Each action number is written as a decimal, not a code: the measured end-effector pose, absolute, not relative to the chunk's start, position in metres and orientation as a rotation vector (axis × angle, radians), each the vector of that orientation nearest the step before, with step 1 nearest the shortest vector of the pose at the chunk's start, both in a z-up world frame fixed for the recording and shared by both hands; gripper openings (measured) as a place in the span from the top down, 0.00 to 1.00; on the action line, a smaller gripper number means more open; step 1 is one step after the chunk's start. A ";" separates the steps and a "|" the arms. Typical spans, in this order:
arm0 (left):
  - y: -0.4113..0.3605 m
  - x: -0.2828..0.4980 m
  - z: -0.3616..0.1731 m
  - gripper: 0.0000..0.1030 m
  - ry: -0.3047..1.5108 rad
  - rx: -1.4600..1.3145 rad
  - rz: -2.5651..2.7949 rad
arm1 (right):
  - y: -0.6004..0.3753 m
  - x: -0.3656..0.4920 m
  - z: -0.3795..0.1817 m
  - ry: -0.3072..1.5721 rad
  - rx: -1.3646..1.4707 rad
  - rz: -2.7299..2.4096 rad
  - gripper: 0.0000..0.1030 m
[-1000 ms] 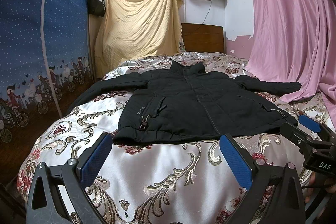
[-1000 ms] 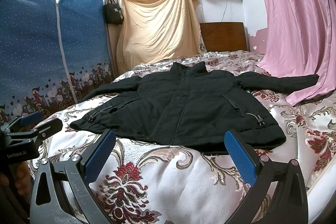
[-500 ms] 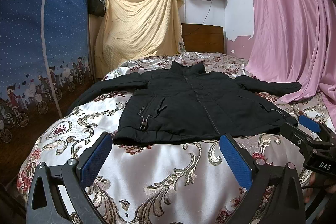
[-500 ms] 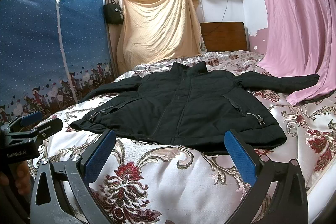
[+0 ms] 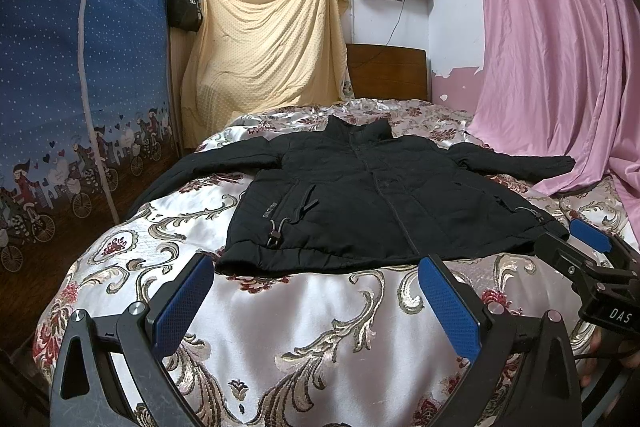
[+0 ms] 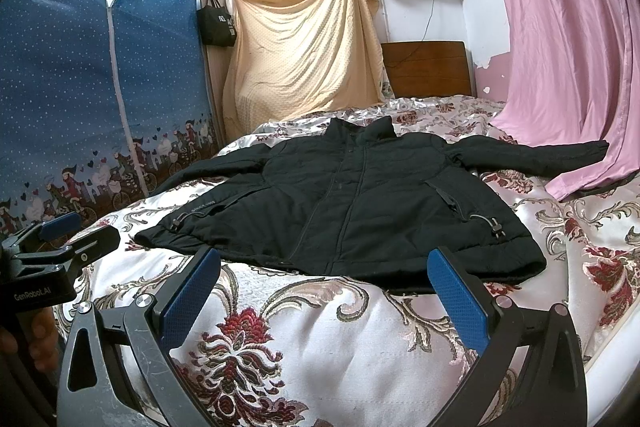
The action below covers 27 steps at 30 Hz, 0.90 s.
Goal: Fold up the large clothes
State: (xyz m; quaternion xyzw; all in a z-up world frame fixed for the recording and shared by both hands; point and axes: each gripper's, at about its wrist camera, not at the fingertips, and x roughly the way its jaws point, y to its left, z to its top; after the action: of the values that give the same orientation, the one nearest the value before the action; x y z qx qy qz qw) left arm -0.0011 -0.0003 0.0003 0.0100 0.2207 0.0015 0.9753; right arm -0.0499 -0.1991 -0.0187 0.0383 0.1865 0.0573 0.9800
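A black padded jacket (image 5: pixel 372 195) lies flat and front-up on the bed, collar at the far end, both sleeves spread out sideways; it also shows in the right wrist view (image 6: pixel 352 203). My left gripper (image 5: pixel 316 303) is open and empty, held just short of the jacket's hem near its left corner. My right gripper (image 6: pixel 324 295) is open and empty, just short of the hem near its right side. Each gripper shows at the edge of the other's view: the right one (image 5: pixel 576 251) and the left one (image 6: pixel 68 231).
The bed has a shiny floral bedspread (image 5: pixel 320 339). A blue fabric wardrobe (image 5: pixel 80 99) stands along the left. A pink curtain (image 5: pixel 560 59) hangs at the right and touches the jacket's right sleeve end. A yellow cloth (image 5: pixel 264 51) and wooden headboard (image 5: pixel 388 71) are behind.
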 end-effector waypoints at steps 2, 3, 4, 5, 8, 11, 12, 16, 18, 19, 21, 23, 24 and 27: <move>0.001 -0.001 0.002 0.00 0.449 0.021 0.007 | -0.198 -0.049 -0.020 0.379 0.080 0.111 0.01; 0.012 0.001 0.012 0.00 0.455 0.024 0.014 | -0.197 -0.048 -0.020 0.389 0.086 0.104 0.01; 0.013 0.000 0.017 0.00 0.462 0.031 0.023 | -0.197 -0.046 -0.020 0.407 0.094 0.096 0.01; 0.015 0.002 0.020 0.00 0.475 0.042 0.038 | -0.196 -0.045 -0.021 0.428 0.100 0.085 0.01; 0.022 0.022 0.016 0.00 0.514 0.057 0.035 | -0.194 -0.034 -0.027 0.494 0.097 0.031 0.01; 0.009 0.031 0.013 0.00 0.552 0.063 0.010 | -0.196 -0.026 -0.027 0.548 0.094 -0.020 0.01; 0.006 0.034 0.011 0.00 0.566 0.065 0.001 | -0.198 -0.024 -0.027 0.557 0.095 -0.029 0.01; 0.002 0.061 0.011 0.00 0.667 0.046 -0.048 | -0.207 -0.012 -0.020 0.597 0.079 -0.063 0.01; 0.000 0.075 0.009 0.00 0.709 0.025 -0.066 | -0.213 -0.008 -0.015 0.599 0.067 -0.074 0.01; -0.001 0.083 0.010 0.00 0.731 0.016 -0.070 | -0.215 -0.005 -0.012 0.599 0.060 -0.078 0.01; -0.005 0.100 0.010 0.00 0.769 0.009 -0.065 | -0.221 0.002 -0.007 0.599 0.043 -0.084 0.01; -0.011 0.114 0.011 0.00 0.800 0.018 -0.047 | -0.225 0.011 -0.003 0.606 0.026 -0.093 0.01; -0.015 0.123 0.012 0.00 0.819 0.027 -0.039 | -0.229 0.017 -0.001 0.608 0.022 -0.097 0.01; -0.025 0.147 0.017 0.00 0.857 0.039 -0.027 | -0.241 0.034 0.008 0.612 0.027 -0.094 0.01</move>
State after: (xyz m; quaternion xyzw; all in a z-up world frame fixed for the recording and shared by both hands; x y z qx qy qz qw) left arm 0.1466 -0.0252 0.0167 0.0187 0.4157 -0.0133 0.9092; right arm 0.0345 -0.2412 0.0075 0.0132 0.3010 -0.0462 0.9524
